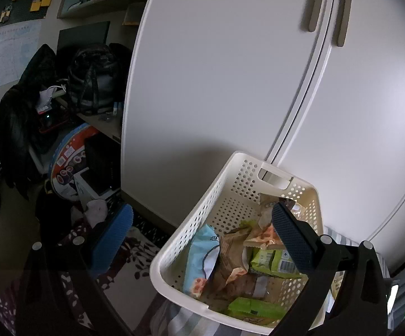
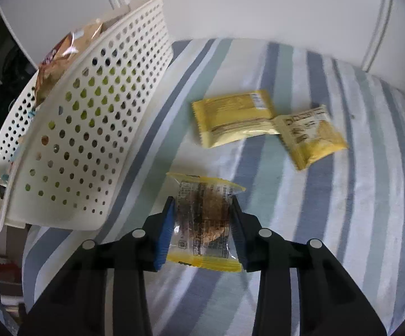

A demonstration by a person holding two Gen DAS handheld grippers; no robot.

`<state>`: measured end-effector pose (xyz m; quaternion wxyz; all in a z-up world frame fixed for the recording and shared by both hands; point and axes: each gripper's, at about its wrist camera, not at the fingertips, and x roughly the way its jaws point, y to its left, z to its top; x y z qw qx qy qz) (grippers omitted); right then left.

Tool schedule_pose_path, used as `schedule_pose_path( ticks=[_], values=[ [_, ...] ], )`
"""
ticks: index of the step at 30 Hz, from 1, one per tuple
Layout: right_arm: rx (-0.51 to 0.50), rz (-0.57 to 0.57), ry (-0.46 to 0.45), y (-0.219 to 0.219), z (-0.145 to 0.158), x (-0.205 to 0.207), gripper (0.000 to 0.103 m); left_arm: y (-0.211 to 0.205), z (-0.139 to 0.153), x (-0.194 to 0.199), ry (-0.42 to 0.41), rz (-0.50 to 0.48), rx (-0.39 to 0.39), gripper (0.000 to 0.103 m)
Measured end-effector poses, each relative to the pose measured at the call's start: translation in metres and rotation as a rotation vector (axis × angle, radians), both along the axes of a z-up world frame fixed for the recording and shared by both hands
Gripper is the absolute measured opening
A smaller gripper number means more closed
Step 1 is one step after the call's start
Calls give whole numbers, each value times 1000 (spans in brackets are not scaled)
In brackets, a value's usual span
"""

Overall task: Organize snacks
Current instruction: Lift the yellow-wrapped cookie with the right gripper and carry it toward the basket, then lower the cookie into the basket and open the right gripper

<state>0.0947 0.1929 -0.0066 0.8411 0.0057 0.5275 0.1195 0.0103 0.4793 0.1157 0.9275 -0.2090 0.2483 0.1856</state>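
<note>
Right tool grips cookie packet; left view doesn't.

I cannot read any text with certainty. The clear yellow-edged snack packet between my right claw's fingers carries small blurred print. The green snack pack in the white perforated plastic basket shows only a barcode.
</note>
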Motion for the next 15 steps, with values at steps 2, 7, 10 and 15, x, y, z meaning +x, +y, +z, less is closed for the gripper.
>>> schedule_pose_path(
  ticks=[2,7,10,15],
  values=[
    [20,-18,-29,-6,12,-2,38,1,0,0,-4,4,-3,101],
    [89,-24,-134,-13,63,-9,38,2,0,0,-7,10,-10,101],
    [128,22,-196,-3,93,-13,38,2,0,0,-6,9,-10,101],
    [166,120,-256,38,121,-12,38,3,1,0,-8,12,-12,101]
  ],
)
